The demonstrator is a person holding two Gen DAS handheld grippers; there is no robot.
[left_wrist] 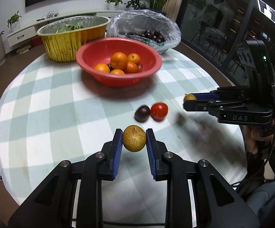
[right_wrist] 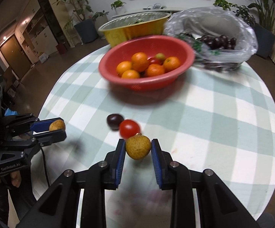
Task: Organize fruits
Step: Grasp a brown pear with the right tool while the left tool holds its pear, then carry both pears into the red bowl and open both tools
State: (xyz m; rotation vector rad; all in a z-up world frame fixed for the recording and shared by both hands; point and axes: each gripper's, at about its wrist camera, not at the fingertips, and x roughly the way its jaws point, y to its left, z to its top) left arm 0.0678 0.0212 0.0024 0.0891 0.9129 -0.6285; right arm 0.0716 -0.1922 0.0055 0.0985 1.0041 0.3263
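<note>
My left gripper (left_wrist: pixel 134 139) is shut on a tan longan (left_wrist: pixel 134 141), held above the checked tablecloth (left_wrist: pixel 51 104); it also shows in the right wrist view (right_wrist: pixel 58 128). My right gripper (right_wrist: pixel 138 148) is shut on a second tan longan (right_wrist: pixel 138 147), seen from the left wrist view at the right (left_wrist: pixel 189 97). A dark cherry (left_wrist: pixel 142 113) and a red cherry tomato (left_wrist: pixel 159 111) lie together on the cloth ahead of both grippers. A red bowl (left_wrist: pixel 91 57) with several oranges (left_wrist: pixel 118 59) stands beyond them.
A gold foil tub (left_wrist: pixel 61 41) with greens stands at the back left. A clear plastic bag (left_wrist: pixel 167 26) of dark cherries (left_wrist: pixel 154 35) lies at the back right. The round table's edge curves close on both sides.
</note>
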